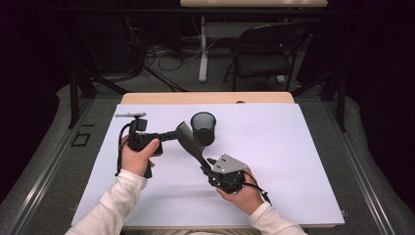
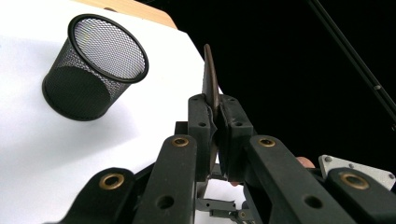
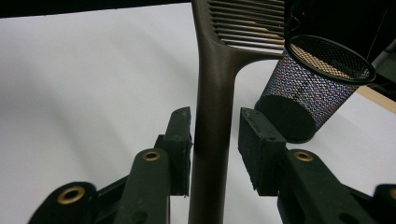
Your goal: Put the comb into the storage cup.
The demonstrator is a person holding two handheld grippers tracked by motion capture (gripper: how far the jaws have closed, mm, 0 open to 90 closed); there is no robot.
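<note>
A dark brown comb [image 1: 188, 139] hangs slanted above the white sheet, teeth end up near the cup. My left gripper [image 1: 172, 135] comes in from the left and is shut on the toothed end; in the left gripper view its pads pinch the comb [image 2: 210, 79] edge-on. My right gripper [image 1: 205, 165] sits at the lower end of the handle. In the right gripper view the handle [image 3: 212, 93] runs up between its two pads with a gap on each side, so it stands open. A black mesh cup [image 1: 203, 128] stands upright just behind the comb.
A white sheet [image 1: 274, 161] covers the wooden table [image 1: 205, 98]. The mesh cup [image 2: 95, 67] [image 3: 313, 88] is close to the comb's teeth. A black folding chair [image 1: 264, 54] and a table leg [image 1: 203, 54] stand on the floor beyond the far edge.
</note>
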